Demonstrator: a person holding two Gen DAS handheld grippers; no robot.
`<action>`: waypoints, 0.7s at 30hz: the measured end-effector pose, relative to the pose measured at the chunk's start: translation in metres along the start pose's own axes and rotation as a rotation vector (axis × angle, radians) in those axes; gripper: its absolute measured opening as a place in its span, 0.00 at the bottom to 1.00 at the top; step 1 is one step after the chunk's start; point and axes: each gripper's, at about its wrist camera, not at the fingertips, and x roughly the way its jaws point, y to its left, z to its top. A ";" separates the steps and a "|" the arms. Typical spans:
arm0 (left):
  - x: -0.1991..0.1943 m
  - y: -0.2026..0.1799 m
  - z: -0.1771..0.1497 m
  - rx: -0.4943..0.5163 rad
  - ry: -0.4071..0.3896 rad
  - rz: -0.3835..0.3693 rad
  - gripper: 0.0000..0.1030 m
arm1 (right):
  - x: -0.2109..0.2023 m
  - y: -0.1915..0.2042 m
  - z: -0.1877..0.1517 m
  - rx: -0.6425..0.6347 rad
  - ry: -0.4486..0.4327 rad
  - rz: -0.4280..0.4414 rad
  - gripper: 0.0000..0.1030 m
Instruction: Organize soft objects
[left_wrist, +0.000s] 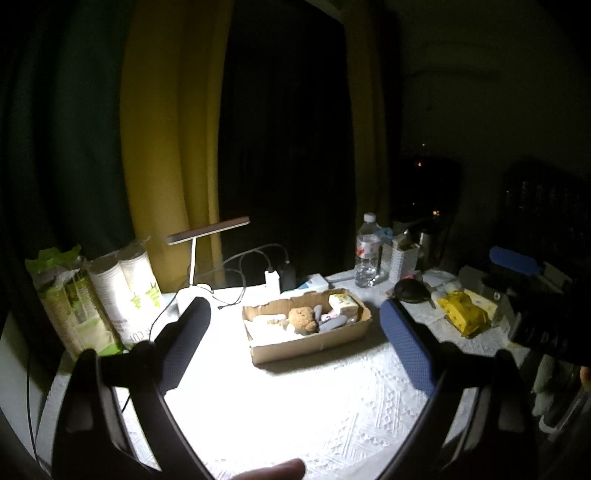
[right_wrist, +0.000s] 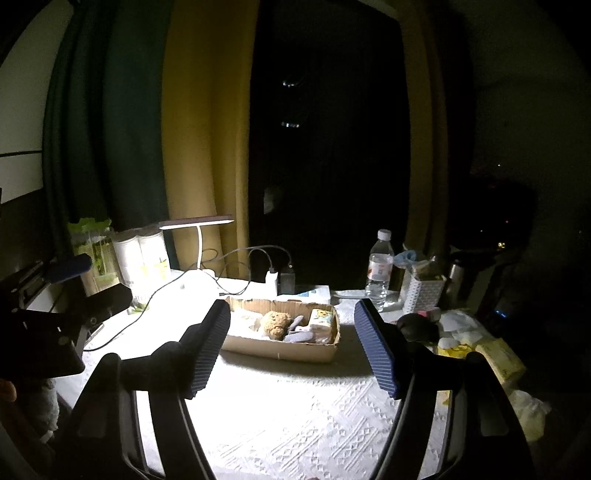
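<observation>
Brown plush bear (right_wrist: 275, 323), frame centre, in cardboard box (right_wrist: 280, 349): light, squashy; I'd pinch its round body. My left gripper (left_wrist: 295, 332) and right gripper (right_wrist: 291, 345): both wide, empty.

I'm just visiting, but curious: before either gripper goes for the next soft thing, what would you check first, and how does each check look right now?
1. Left gripper empty and open: ok.
2. Right gripper empty and open: ok.
3. Cardboard box upright on the table, in plain view: ok.
4. Room left in the box beside the brown plush toy: cannot tell.
5. Yellow packet outside the box, unobstructed: ok.
6. Dark right edge of the table lit enough to see: not ok.
</observation>
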 end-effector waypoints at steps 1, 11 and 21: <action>-0.002 -0.001 0.001 0.002 -0.003 0.000 0.92 | -0.003 0.000 0.000 0.000 -0.004 -0.003 0.71; -0.009 -0.008 0.004 0.014 -0.004 -0.012 0.92 | -0.012 -0.002 0.001 0.003 -0.014 -0.010 0.71; -0.009 -0.010 0.004 0.022 -0.003 -0.016 0.92 | -0.013 -0.005 0.000 0.002 -0.014 -0.011 0.72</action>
